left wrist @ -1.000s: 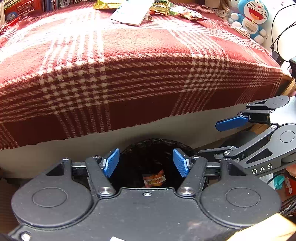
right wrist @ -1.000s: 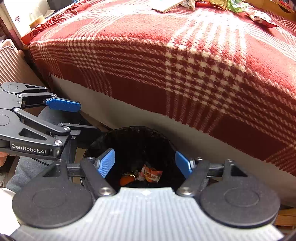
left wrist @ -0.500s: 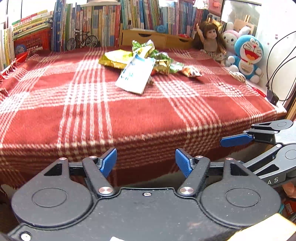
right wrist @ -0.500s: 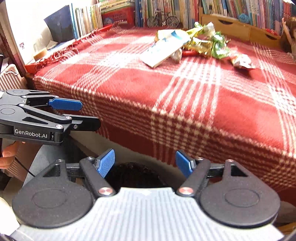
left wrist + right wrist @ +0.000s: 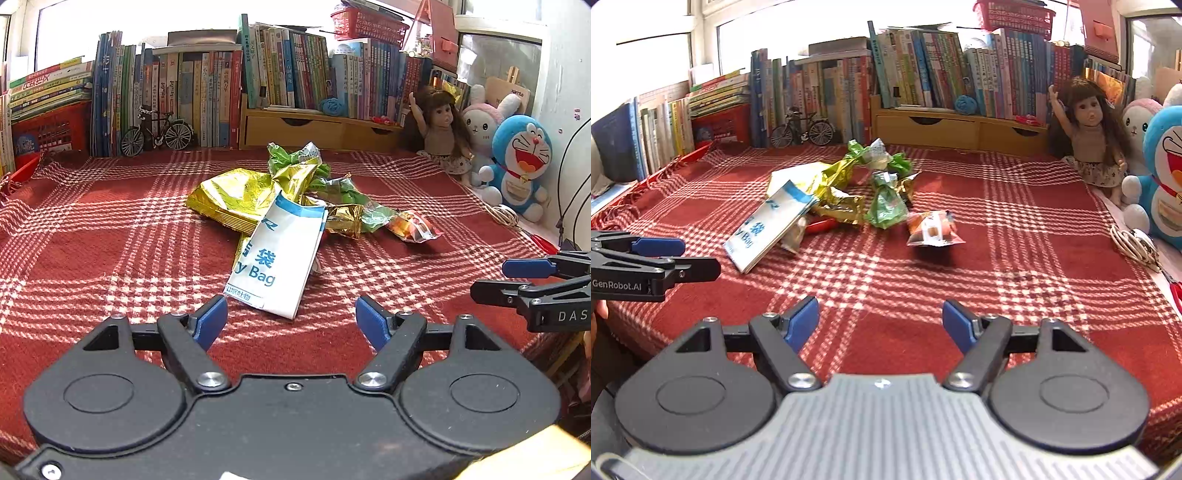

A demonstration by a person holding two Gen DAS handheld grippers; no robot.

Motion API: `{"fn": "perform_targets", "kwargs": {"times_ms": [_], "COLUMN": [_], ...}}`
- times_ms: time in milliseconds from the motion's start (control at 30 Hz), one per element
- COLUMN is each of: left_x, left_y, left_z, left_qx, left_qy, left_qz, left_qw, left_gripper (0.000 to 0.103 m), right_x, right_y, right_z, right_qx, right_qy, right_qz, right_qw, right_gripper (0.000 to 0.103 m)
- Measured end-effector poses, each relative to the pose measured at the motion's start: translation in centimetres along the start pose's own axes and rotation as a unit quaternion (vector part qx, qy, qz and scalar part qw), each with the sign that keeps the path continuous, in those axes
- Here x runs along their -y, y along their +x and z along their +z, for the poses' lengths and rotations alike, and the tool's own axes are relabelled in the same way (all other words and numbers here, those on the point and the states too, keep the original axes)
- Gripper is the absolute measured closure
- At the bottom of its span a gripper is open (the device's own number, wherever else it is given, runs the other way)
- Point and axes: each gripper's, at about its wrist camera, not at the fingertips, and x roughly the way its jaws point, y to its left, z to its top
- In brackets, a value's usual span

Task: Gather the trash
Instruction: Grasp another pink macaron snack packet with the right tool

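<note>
Item: white paper bag with blue print, atop crumpled gold-and-green foil wrappers, twelve o'clock of the left gripper. Its jaws are opening, nothing between them, likely readying a pick. Right gripper: jaws wide, empty; orange snack packet at twelve o'clock.

Home, likely a child's bedroom: bed under red plaid blanket, packed row of books along the back, doll, bunny and blue cat plush toys, model bicycle, wooden drawer shelf

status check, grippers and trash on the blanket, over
Left gripper empty, jaws opening. Right gripper open, empty. Trash pile mid-blanket: white paper bag, gold wrapper, orange packet. Nothing in the way.
</note>
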Motion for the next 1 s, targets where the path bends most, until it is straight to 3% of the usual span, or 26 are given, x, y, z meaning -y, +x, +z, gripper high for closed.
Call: {"fn": "perform_targets", "kwargs": {"times_ms": [167, 533, 633, 700, 767, 800, 867, 1000], "left_x": [-0.6, -0.4, -0.2, -0.3, -0.2, -0.1, 0.1, 0.1], "left_y": [3.2, 7.2, 7.5, 7.3, 6.7, 6.4, 5.7, 4.4], "left_z": [1.1, 1.6, 1.8, 1.9, 1.9, 1.9, 1.7, 1.5], "left_qx": [-0.008, -0.027, -0.026, -0.025, -0.024, -0.020, -0.013, -0.006], "left_qy": [0.001, 0.014, 0.020, 0.014, 0.009, 0.012, 0.020, 0.016], "left_qz": [0.009, 0.009, 0.008, -0.002, -0.010, -0.011, -0.007, -0.008], "left_qw": [0.9999, 0.9995, 0.9994, 0.9996, 0.9996, 0.9997, 0.9997, 0.9998], "left_gripper": [0.028, 0.032, 0.042, 0.064, 0.074, 0.078, 0.082, 0.084], "right_x": [2.1, 3.2, 3.0, 3.0, 3.1, 3.1, 3.0, 2.5], "right_y": [2.6, 9.0, 10.2, 10.9, 11.2, 11.2, 10.9, 9.6], "right_z": [1.7, 4.5, 5.0, 5.2, 5.1, 5.0, 4.6, 3.9], "right_qx": [0.007, -0.003, -0.008, -0.015, -0.023, -0.026, -0.025, -0.015], "right_qy": [0.013, -0.002, -0.012, -0.014, -0.010, -0.009, -0.018, -0.041], "right_qz": [-0.029, -0.043, -0.048, -0.049, -0.044, -0.042, -0.041, -0.044], "right_qw": [0.999, 0.999, 0.999, 0.999, 0.999, 0.999, 0.999, 0.998], "right_gripper": [0.020, 0.020, 0.021, 0.021, 0.038, 0.039, 0.046, 0.048]}}
